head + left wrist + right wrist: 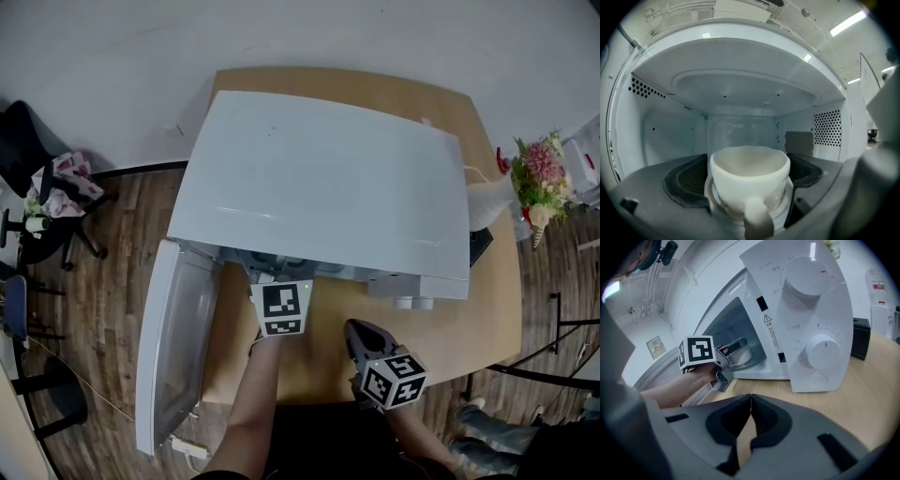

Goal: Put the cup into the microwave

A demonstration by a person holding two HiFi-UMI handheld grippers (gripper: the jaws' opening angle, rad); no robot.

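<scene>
A white cup [749,176] with its handle toward the camera sits on a white saucer [785,206]. My left gripper [735,351] is shut on it, a dark jaw on each side. Gripper and cup reach into the cavity of the white microwave [319,178], above its floor, with the perforated side walls around them. The microwave door [173,337] hangs wide open to the left. My right gripper [750,398] is shut with nothing in it and hovers over the wooden table [469,319] in front of the control panel [824,350].
A black box [480,246] stands right of the microwave, and a bunch of flowers [539,178] sits at the table's right edge. An office chair [47,197] with cloth on it stands on the floor at the left.
</scene>
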